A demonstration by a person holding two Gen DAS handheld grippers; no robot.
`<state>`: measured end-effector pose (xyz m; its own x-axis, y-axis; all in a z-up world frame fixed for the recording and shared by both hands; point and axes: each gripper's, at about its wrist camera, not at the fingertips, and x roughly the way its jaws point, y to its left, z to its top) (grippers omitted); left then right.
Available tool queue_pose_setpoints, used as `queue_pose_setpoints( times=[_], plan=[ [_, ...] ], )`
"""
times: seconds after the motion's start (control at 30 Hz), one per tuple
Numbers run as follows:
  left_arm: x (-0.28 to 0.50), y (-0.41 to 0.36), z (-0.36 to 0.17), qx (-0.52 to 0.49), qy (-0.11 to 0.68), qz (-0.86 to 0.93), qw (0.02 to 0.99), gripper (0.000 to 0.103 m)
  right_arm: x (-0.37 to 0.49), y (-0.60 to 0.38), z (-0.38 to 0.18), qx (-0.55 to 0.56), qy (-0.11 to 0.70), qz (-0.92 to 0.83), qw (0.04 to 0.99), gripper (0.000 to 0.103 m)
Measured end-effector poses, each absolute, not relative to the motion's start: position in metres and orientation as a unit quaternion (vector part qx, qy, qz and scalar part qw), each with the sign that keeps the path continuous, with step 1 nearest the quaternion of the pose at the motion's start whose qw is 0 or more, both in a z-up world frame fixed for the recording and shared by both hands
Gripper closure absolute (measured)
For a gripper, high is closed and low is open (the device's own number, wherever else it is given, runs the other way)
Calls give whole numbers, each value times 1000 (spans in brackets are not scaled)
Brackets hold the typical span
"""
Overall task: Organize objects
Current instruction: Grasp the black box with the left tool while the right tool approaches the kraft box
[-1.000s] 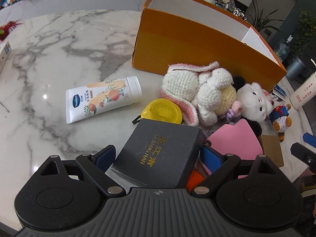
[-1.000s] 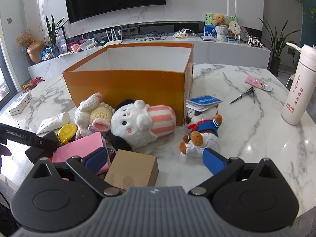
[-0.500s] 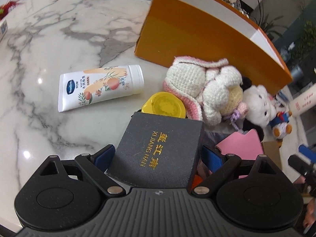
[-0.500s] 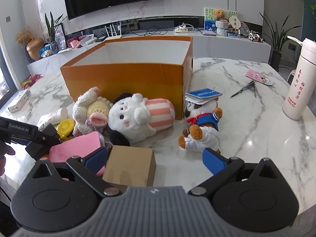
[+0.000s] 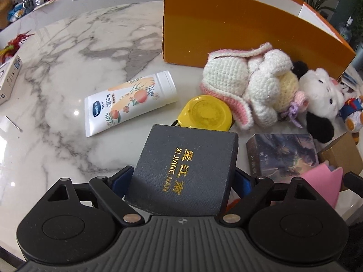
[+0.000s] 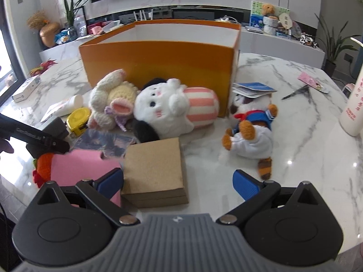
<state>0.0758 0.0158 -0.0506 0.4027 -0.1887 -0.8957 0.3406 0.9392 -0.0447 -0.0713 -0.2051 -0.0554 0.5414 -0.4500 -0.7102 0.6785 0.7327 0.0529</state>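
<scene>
My left gripper is shut on a dark grey box with gold lettering and holds it above the table in front of a yellow tape measure. The open orange box stands behind. My right gripper is open over the near edge of a brown cardboard box. The left gripper and its dark box show at the left of the right wrist view. The orange box stands at the back there.
A lotion tube, a crochet bunny, a white plush, a small bear doll, a dark picture box and a pink item lie around. A white bottle and scissors are at the right.
My left gripper has lifted the dark box off the table, uncovering the dark picture box beside it. My right gripper has moved forward and down towards the brown cardboard box.
</scene>
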Motion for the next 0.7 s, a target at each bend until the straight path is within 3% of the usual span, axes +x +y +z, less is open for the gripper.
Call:
queue_pose_setpoints(
  times=[0.27,0.53,0.7],
  plan=[
    [74,13,-52,84,522,-150,836,0,-63,-204,-63,164,347,-304,872,1],
    [74,14,-51,84,521,-150,836,0,-70,-226,-70,265,323,-300,857,2],
    [74,13,-51,86,521,-150,836,0,-71,-226,-67,233,322,-334,855,5]
  ],
)
